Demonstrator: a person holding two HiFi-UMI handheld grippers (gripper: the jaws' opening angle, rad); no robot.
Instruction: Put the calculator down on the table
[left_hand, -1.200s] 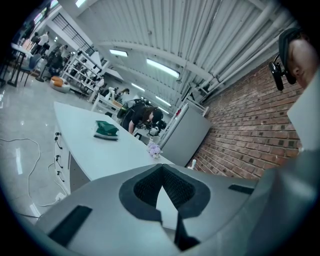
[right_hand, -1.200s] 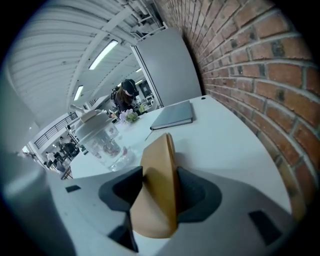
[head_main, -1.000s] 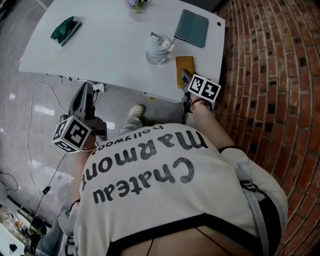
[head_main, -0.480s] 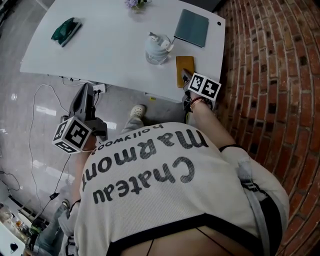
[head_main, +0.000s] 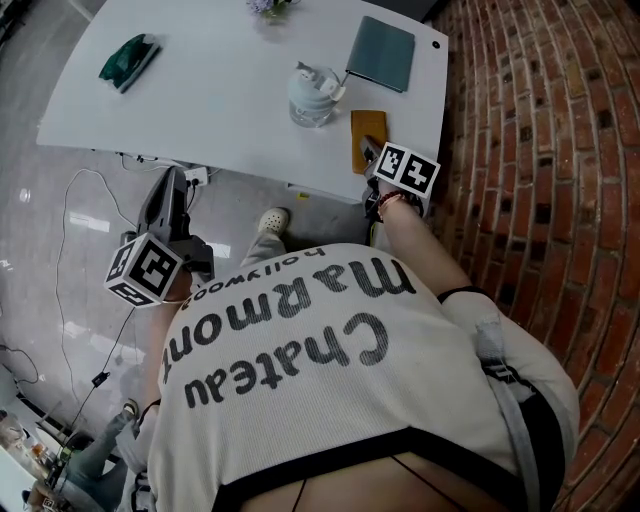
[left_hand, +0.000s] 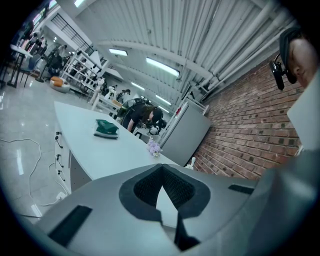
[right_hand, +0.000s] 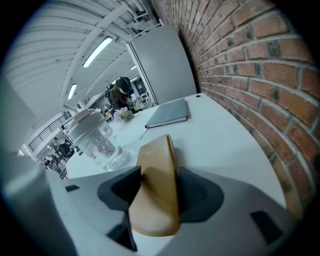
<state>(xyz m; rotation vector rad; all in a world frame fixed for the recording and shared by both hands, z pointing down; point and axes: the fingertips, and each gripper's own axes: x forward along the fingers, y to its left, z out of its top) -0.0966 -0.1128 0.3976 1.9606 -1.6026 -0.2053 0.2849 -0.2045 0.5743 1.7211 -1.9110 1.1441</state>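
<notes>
A slim mustard-yellow plastic calculator with rounded corners lies on the smooth white table. It sits close to the near right edge, at about 4 o'clock from a clear jar with a white lid.

The right gripper, a pale grey moulded shell with black pads, reaches the calculator from 6 o'clock. Its jaws are opening and stand wide, with the calculator's near end between them. In the right gripper view the tan slab sits tilted between the pads. They seem clear of its faces, though the view is too close to be sure.

A flat grey-green notebook lies at 2 o'clock from the jar. A dark green cloth-like lump lies well apart at 9 o'clock. A rough red brick wall runs along the table's 3 o'clock side.

The left gripper hangs off the table at 7 o'clock, over a glossy grey floor. Its ribbed black pads meet at the tips with nothing between them.
</notes>
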